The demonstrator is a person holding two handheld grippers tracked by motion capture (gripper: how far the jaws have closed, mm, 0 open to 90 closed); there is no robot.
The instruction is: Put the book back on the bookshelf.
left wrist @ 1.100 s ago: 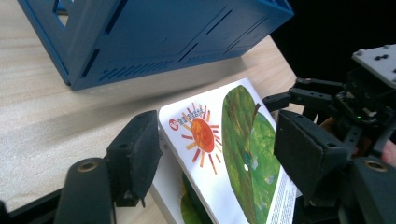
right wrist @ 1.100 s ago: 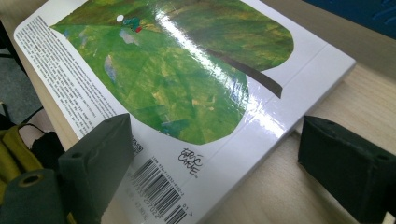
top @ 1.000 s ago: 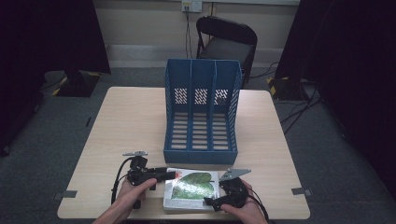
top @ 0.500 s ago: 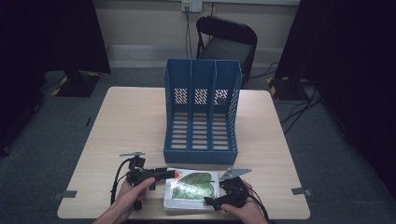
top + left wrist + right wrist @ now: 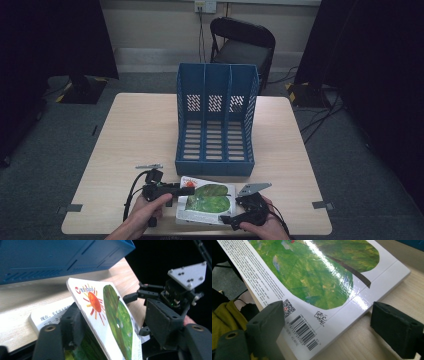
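Observation:
A picture book (image 5: 207,200) with a green leaf and a red sun on its white cover lies near the table's front edge. My left gripper (image 5: 186,191) is at its left edge, open. In the left gripper view the cover (image 5: 110,312) stands tilted up between the jaws, with one pad (image 5: 72,322) under it and a white page of text (image 5: 47,316) lying below. My right gripper (image 5: 227,216) is at the book's front right corner, open. In the right gripper view the barcode corner (image 5: 304,332) sits between the wide-apart pads (image 5: 397,330).
A blue three-slot file holder (image 5: 215,125) stands mid-table just behind the book, its open side facing me. The light wood table (image 5: 135,135) is bare to the left and right of it. A black chair (image 5: 242,45) stands beyond the far edge.
My left gripper has edged slightly to the right against the book's left edge. The right gripper and the book have barely moved.

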